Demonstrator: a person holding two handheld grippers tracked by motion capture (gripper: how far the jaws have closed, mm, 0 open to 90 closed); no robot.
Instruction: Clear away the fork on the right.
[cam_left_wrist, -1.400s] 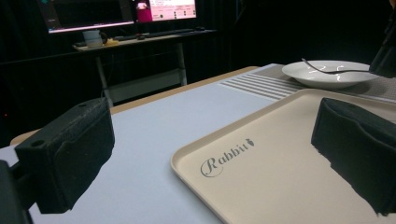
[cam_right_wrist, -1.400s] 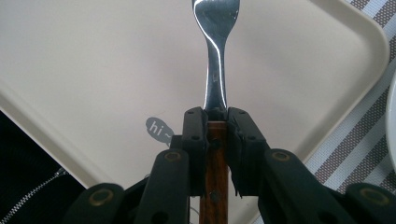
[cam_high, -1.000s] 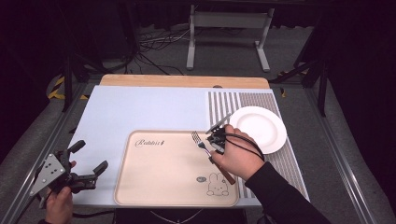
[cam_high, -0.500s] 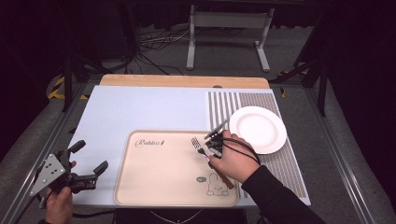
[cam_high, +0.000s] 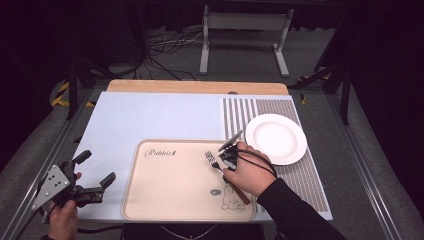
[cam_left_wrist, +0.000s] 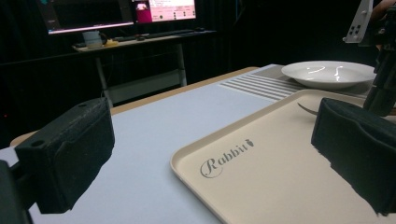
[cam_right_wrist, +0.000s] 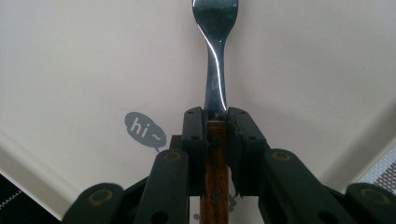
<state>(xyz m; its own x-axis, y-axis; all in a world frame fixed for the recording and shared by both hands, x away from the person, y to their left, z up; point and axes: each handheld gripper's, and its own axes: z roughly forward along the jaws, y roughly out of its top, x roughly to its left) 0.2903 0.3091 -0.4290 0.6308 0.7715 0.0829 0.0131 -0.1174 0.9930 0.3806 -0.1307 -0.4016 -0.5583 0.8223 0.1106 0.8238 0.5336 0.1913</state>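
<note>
The right gripper (cam_right_wrist: 216, 122) has its two black jaws clamped on a fork (cam_right_wrist: 215, 60), pressing from both sides at the spot where the brown wooden handle meets the steel neck. In the right gripper view the shiny neck and the base of the tines reach straight out ahead of the jaws, over the cream surface of a tray (cam_right_wrist: 84, 65) that bears a small grey speech bubble reading "hi".

From the high view, the right gripper (cam_high: 227, 156) sits in the person's right hand (cam_high: 252, 172) over the right part of the tray (cam_high: 165, 200), with the fork (cam_high: 214, 161) pointing toward the tray's middle and its handle running back under the hand. Just beyond the tray's right edge a white plate (cam_high: 276, 138) rests on a striped mat (cam_high: 240, 112).

The left gripper (cam_high: 95, 172) is held in the left hand (cam_high: 62, 220) off the tray's left side, well apart from the fork; its jaws stand wide apart with nothing between them
</note>
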